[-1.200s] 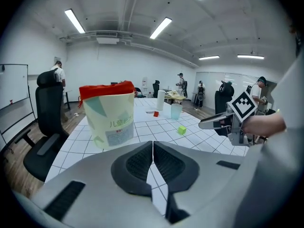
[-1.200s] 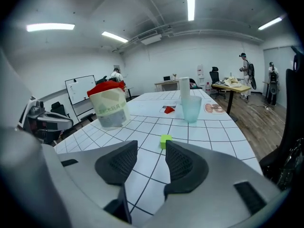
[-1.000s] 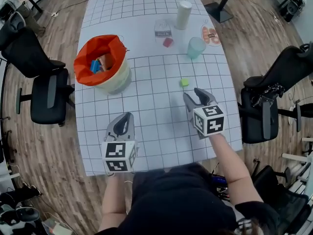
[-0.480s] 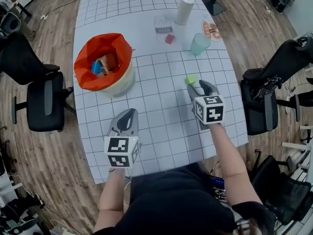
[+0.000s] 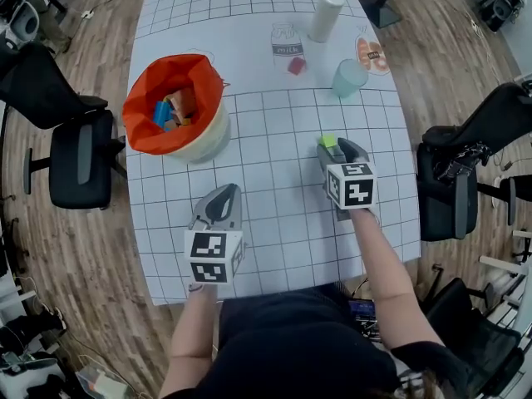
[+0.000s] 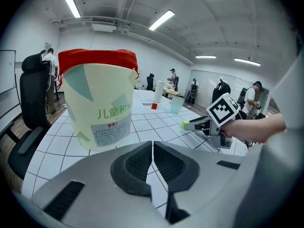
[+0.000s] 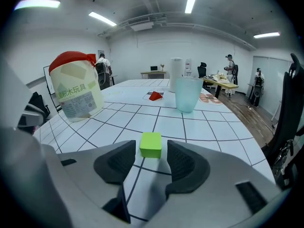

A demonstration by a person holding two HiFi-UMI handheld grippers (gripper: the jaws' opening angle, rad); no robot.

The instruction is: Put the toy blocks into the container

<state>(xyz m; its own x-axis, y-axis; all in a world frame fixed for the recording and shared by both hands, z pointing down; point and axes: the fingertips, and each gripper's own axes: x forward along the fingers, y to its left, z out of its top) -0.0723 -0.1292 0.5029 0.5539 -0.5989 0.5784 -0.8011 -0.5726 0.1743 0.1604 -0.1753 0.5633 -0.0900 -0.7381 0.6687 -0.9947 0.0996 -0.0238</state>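
A small green block (image 5: 329,140) lies on the gridded white table (image 5: 274,181). My right gripper (image 5: 337,147) stands open around it; in the right gripper view the green block (image 7: 151,144) sits between the fingertips, with gaps on both sides. Its jaws have just been opening. The cream bucket (image 5: 208,135) with a red liner holds several blocks (image 5: 170,109) at the left. My left gripper (image 5: 224,191) is shut and empty in front of the bucket (image 6: 102,113). A red block (image 5: 296,66) lies far back.
A pale teal cup (image 5: 349,78) and a white cylinder (image 5: 325,16) stand at the back right, near the red block. Black office chairs flank the table at left (image 5: 75,152) and right (image 5: 465,173). The table's near edge runs just behind both grippers.
The right gripper has moved forward and down, so the green block now lies between its fingertips instead of ahead of them. The left gripper has crept forward a little.
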